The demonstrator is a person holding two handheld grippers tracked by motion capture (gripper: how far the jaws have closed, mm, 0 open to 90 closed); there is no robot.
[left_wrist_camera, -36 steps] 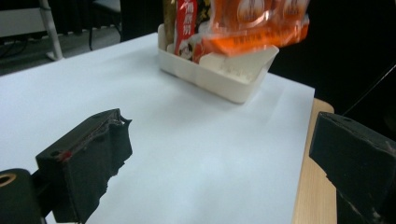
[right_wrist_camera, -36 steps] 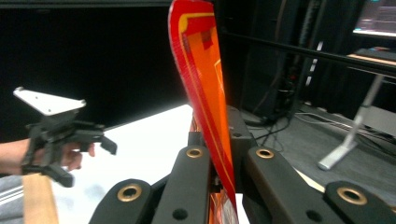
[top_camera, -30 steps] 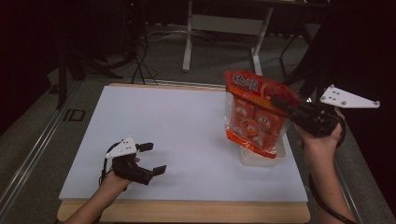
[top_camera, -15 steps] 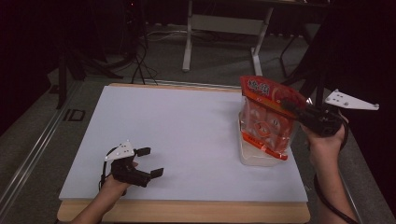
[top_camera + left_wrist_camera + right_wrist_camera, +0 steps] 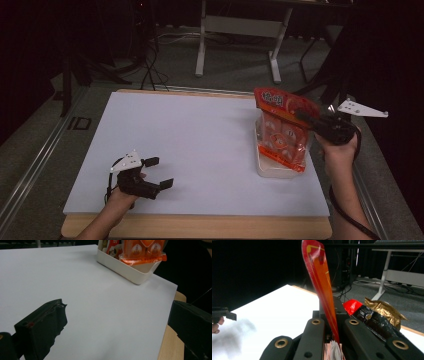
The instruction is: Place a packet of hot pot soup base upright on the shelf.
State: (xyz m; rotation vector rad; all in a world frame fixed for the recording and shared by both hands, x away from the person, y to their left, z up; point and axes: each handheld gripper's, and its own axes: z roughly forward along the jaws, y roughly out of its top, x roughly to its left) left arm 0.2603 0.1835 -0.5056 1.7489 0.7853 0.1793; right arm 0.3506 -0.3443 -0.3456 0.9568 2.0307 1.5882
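Observation:
An orange snack bag (image 5: pixel 280 132) hangs upright with its lower end in a white bin (image 5: pixel 272 171) at the table's right side. My right gripper (image 5: pixel 302 116) is shut on the bag's upper right edge. In the right gripper view the bag's thin edge (image 5: pixel 322 285) rises between the two closed jaws of the right gripper (image 5: pixel 332 325). My left gripper (image 5: pixel 159 172) rests near the front left of the white table top (image 5: pixel 200 125), open with nothing between its fingers. In the left gripper view, the left gripper (image 5: pixel 117 325) faces the bin (image 5: pixel 125 267) and the bag (image 5: pixel 141 251) across bare board.
Other packets lie in the bin, among them a red, black and gold one (image 5: pixel 372 315). The table's wooden front edge (image 5: pixel 200 225) runs just in front of my left hand. A white desk frame (image 5: pixel 240 30) stands on the floor beyond the table.
My right gripper has carried the orange bag down and to the right, so that its lower end now sits in the bin. The left gripper has hardly moved.

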